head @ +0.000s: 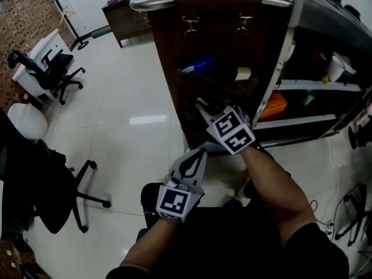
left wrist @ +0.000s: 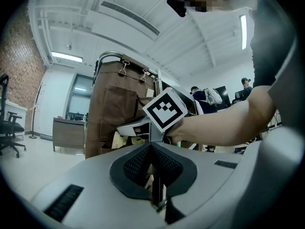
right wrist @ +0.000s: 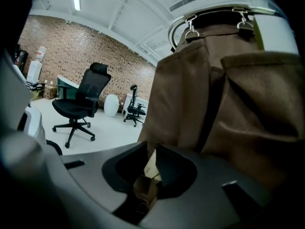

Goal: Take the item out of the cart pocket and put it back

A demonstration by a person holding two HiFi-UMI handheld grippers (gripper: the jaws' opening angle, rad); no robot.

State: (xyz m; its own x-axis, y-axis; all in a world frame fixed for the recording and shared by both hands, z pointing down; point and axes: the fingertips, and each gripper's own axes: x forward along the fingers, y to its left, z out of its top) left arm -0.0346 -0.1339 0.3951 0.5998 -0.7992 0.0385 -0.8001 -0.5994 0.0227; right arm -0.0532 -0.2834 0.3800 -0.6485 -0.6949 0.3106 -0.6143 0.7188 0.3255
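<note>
Right tongs (right wrist: pixel 149 150) first: their two jaws are a little bit apart, and a small pale item (right wrist: pixel 151 162) sits in the gap. It does not look squeezed. The left tongs (left wrist: pixel 151 146) are pressed together with nothing in them. They hang lower down, apart from the bag.

Now the big things. The cart (head: pixel 317 86) is the biggest, and its shelves are full of stuff. A brown cloth bag (head: pixel 168 39) hangs on the end of it. Two clips (head: pixel 190 23) hold the bag to a shiny rail (head: pixel 157 3). The bag has pockets sewn on. The right tongs point at one pocket (head: pixel 215 95), and their tips are right at it.

The item is the smallest thing. It is the pale bit between the right jaws, with a brownish part under it. It is right at the pocket, but I cannot tell if it is inside or just outside.

I think the item is light and thin, like folded paper or a little packet. It will likely bend, and it could slip out or get crumpled. A good place to hold it is the top edge that sticks up, with a soft but steady pinch. The pocket is floppy cloth, so its mouth may sag and catch the item on the way in.
</note>
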